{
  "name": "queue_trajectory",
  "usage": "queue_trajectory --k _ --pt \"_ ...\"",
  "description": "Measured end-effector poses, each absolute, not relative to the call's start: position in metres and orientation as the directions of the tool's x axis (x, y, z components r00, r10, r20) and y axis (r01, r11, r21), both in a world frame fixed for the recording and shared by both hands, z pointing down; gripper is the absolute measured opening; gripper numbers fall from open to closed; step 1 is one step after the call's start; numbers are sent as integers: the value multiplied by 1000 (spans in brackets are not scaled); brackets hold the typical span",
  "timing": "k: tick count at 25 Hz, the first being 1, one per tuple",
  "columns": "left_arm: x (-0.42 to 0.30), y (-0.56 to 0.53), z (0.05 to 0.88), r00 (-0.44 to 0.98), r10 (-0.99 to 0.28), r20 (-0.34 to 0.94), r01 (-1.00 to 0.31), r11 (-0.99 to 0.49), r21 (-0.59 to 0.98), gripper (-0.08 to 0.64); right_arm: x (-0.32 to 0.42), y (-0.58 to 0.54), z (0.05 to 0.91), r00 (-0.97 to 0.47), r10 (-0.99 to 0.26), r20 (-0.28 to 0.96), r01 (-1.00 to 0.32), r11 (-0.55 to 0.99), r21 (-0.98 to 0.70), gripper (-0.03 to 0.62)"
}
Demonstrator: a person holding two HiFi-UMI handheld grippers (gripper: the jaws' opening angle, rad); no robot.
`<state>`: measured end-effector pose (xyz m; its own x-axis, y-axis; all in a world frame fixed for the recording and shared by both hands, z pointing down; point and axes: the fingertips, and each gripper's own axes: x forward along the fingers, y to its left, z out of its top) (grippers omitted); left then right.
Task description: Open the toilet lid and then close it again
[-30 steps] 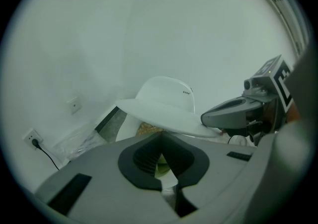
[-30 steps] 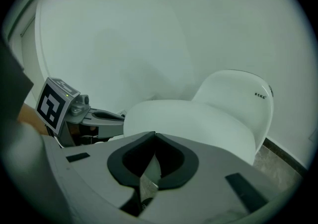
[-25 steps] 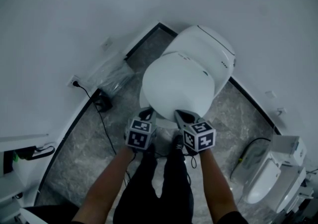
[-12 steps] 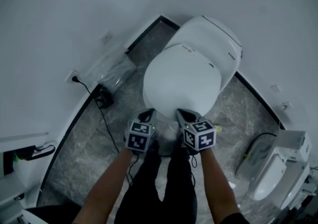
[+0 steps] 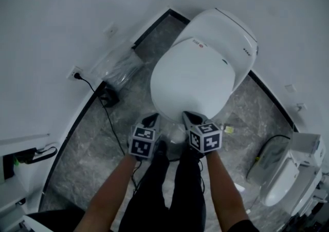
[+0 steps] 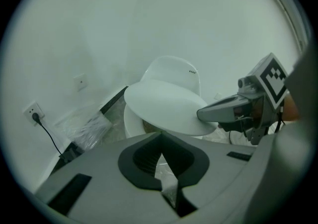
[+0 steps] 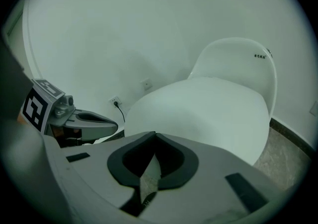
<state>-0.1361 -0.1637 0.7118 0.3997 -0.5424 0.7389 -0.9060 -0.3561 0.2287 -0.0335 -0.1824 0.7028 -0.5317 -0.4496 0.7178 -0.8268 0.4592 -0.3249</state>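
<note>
Head view, looking steeply down: a white toilet lid (image 5: 193, 84) covers its toilet (image 5: 229, 30), which stands against a curved white wall (image 5: 61, 10) on a grey stone floor (image 5: 97, 138). From above, the lid looks almost flat. We hold the left gripper (image 5: 151, 120) and the right gripper (image 5: 191, 118) side by side at the lid's front rim, both pointing forward and down. Both pairs of fingers are pressed together with nothing between them. We judge that they serve as blunt props at the rim, one on each side of the middle to keep the lid level, and not as pincers.

Left gripper view shows what the head view hides. The lid is tilted up at the front, and the gap beneath it shows the seat (image 6: 130, 122) and a dark slice of bowl (image 6: 149, 126). The right gripper's tip rests against the rim, but we cannot tell whether it is under the edge or on it. Right gripper view shows instead the lid's smooth top, with the left gripper's tip just beside the rim.

Further out on the left are a wall socket (image 5: 77, 75) and a clear plastic bag (image 5: 115, 66), and a second toilet (image 5: 280, 184) stands at the right
</note>
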Motion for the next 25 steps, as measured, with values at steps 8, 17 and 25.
queue_trajectory --k 8,17,25 --pt "-138 -160 730 398 -522 755 -906 -355 232 8 -37 -176 733 -508 -439 741 -842 437 -318 12" --pt "-132 -150 741 409 -496 766 -900 -360 247 8 -39 -171 767 -468 -419 778 -862 412 -296 12" --pt "-138 -147 749 405 -484 775 -901 -356 249 8 -38 -170 790 -429 -391 814 -874 406 -266 12"
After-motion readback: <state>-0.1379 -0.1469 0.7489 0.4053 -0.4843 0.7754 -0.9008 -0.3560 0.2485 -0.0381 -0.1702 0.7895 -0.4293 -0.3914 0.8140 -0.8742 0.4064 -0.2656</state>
